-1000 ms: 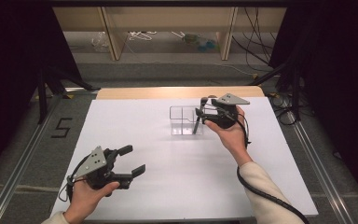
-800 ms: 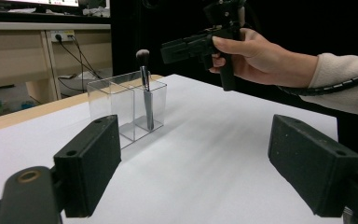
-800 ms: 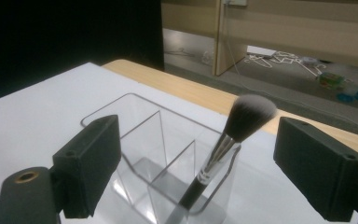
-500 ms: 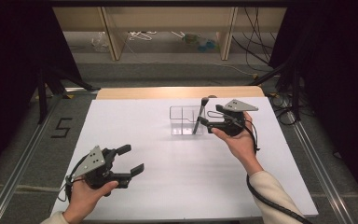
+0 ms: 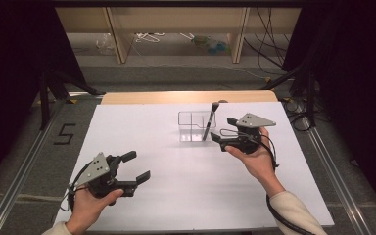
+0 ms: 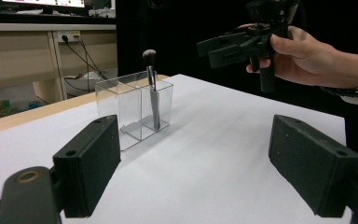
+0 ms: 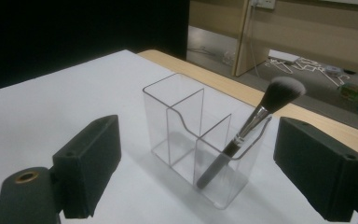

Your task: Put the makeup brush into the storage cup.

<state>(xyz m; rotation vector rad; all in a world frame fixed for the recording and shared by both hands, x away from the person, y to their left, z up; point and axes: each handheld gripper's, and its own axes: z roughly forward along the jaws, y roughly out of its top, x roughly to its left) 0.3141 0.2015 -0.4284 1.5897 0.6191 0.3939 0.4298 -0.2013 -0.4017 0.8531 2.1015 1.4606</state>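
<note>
One black-handled makeup brush (image 5: 209, 122) is seen leaning in the right end compartment of one clear three-compartment acrylic holder (image 5: 192, 126) on the white tabletop (image 5: 176, 196). The right claw (image 5: 223, 130), just opened and empty, is held just right of it. The left claw (image 5: 136, 166) is spread, well apart.

Both grippers held open above the surface, nothing between the jaws

The left gripper (image 5: 136, 167) sits near the left corner in the person's left hand (image 5: 90, 208), jaws spread wide and pointing toward the far right, with the forearm entering from the bottom edge. The right gripper (image 5: 223, 129) is held farther off on the right by the right hand (image 5: 254, 156), pale sleeve at the wrist, cable looping below; its jaws have just been opening and point left, with nothing in them.
</note>
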